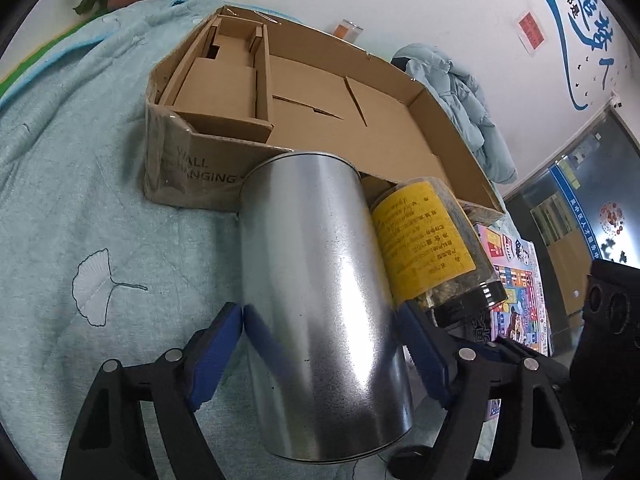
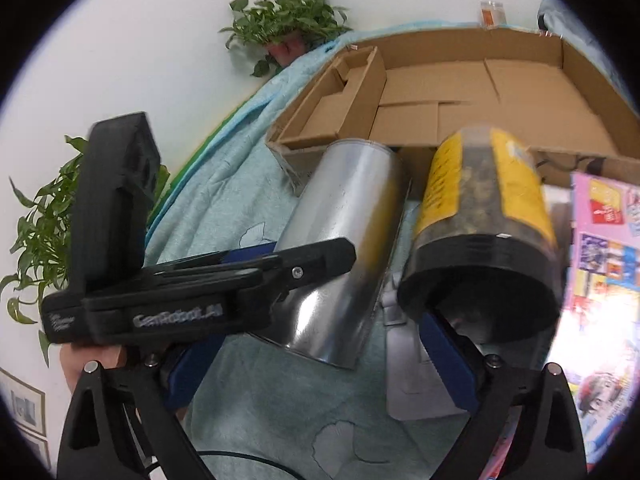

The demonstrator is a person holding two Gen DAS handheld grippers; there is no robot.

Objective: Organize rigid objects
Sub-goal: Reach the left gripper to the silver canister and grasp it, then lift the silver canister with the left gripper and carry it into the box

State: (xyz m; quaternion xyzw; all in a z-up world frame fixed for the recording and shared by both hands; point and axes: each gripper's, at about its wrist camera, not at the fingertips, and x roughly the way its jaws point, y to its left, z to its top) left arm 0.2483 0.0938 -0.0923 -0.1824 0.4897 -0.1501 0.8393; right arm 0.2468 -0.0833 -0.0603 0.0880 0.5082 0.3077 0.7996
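The left gripper [image 1: 320,320] clamps the smooth metal tin [image 1: 320,280] mid-body over the teal blanket [image 1: 80,200] beside the cardboard box [image 1: 192,160] — stiff, light, likely slippery — while the right gripper [image 2: 320,356], jaws wide, nears the yellow-labelled jar [image 2: 484,208].

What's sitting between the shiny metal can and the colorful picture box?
The yellow-labeled jar lies between the metal can and picture box, clearest in the left wrist view.
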